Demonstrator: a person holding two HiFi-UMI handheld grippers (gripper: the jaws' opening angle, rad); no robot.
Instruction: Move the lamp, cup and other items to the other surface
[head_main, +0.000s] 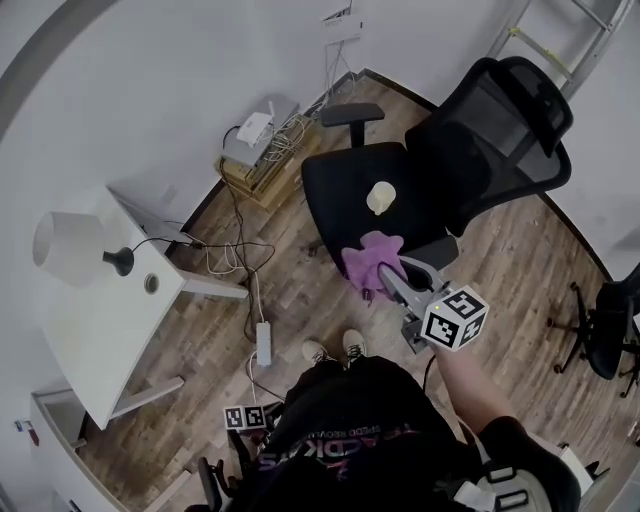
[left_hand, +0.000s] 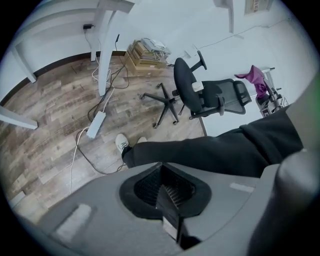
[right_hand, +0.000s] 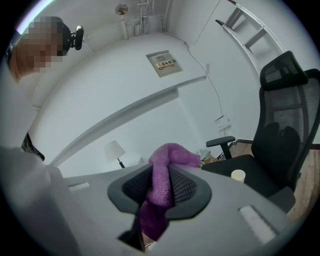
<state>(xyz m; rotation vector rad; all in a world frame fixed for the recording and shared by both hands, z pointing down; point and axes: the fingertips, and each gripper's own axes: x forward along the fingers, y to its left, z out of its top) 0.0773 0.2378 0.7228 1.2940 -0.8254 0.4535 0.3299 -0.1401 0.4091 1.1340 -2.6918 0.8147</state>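
One item apparently delivered, one in the air, one untouched.

Nearest, well short of the office chair (head_main: 345, 185), the left gripper (left_hand: 167, 197) hangs low by the person's legs with its jaws pressed together on nothing. Ahead, the right gripper (head_main: 392, 282) is clenched on a purple cloth (head_main: 372, 258), which hangs above the front edge of the chair's seat. Further in, the cup (head_main: 380, 197) stands on the middle of that seat, so I judge the chair to be the receiving surface and the cup done. Farthest, well to the chair's left, the lamp (head_main: 68, 247) sits on the white table (head_main: 100, 320), not yet moved; the cloth needs setting down first.
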